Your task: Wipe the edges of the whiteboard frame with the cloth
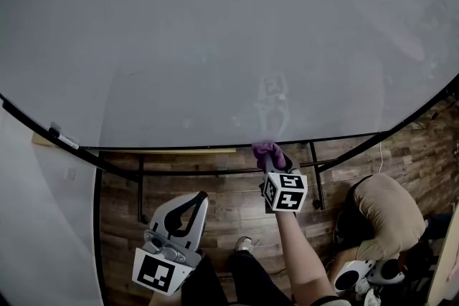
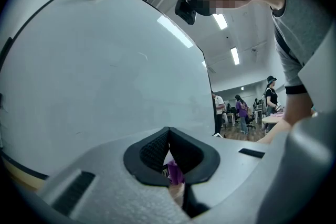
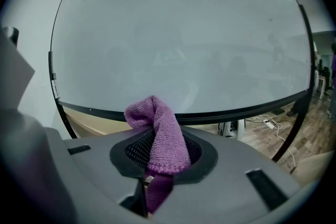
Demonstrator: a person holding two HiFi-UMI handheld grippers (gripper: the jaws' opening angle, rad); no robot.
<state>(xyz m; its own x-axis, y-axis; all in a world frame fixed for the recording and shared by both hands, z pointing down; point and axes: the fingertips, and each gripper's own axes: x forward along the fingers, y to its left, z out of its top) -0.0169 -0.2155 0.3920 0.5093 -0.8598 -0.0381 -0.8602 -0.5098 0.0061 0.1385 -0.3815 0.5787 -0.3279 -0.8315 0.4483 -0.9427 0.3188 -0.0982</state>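
Dark wood-plank floor (image 1: 229,211) below, strip lights (image 2: 234,55) (lit) overhead.

The large pale grey whiteboard panel (image 1: 215,32) looks smooth and faintly glossy, with dim reflections on it. Its thin black frame edge (image 1: 179,148) is smooth with a dull sheen; whether it is metal or plastic cannot be told. The purple cloth (image 3: 160,134) is a soft looped fabric, nubbly and matt. The right gripper (image 3: 157,140) and left gripper (image 2: 168,136) have grey matt plastic shells, and their black pads (image 3: 135,150) look rubbery with a cross-hatched texture. The brown plank floor (image 1: 237,201) shows wood grain and a low sheen. The black stand tubes (image 1: 140,190) look like painted metal.
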